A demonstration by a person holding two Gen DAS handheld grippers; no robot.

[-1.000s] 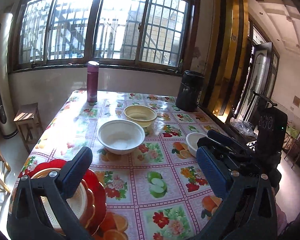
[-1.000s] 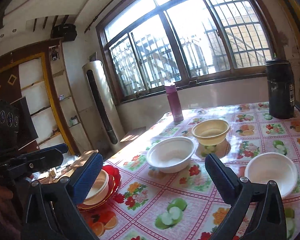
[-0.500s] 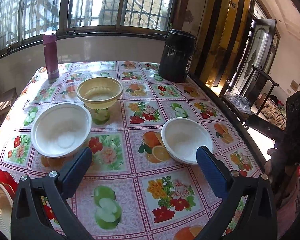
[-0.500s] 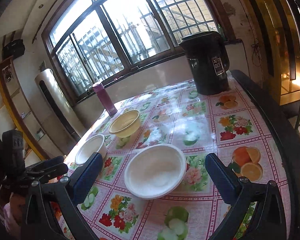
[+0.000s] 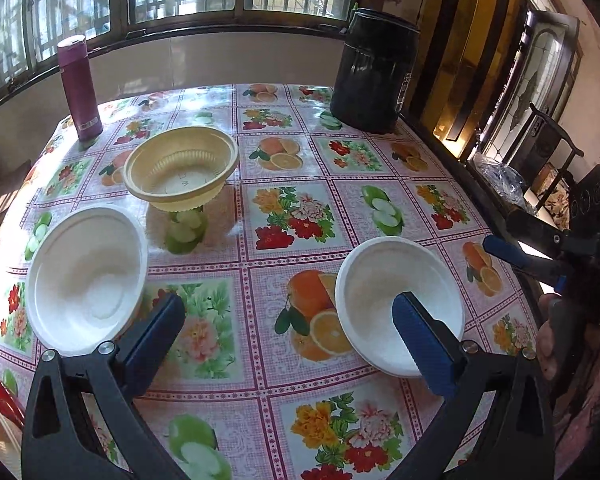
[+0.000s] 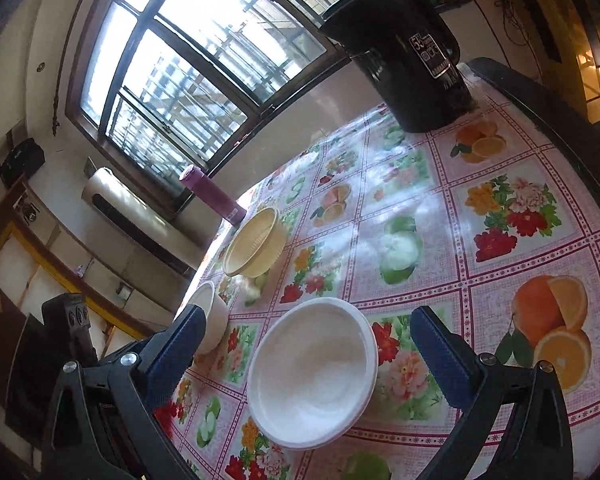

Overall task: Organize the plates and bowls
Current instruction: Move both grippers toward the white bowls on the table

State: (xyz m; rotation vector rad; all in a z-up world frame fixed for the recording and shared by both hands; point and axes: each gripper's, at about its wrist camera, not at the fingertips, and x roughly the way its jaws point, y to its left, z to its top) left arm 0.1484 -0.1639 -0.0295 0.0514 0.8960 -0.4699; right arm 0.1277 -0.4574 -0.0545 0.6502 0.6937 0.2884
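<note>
The right gripper [image 6: 304, 354] hangs wide open and empty over the near white bowl [image 6: 314, 372]. Next, probably pinch its rim. The left gripper [image 5: 288, 330] is wide open, empty too.

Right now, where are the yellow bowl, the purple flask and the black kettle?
yellow bowl [image 5: 180, 172]: left wrist view, inner base.
purple flask [image 5: 79, 88]: left wrist view, mid body.
black kettle [image 6: 412, 64]: right wrist view, side wall.

Counted: two white bowls [image 5: 86, 276] [image 5: 400, 304], one yellow bowl [image 5: 181, 168], one purple flask [image 5: 80, 90], one black kettle [image 5: 374, 70], two hand-held grippers [image 5: 284, 332] [image 6: 306, 350].
</note>
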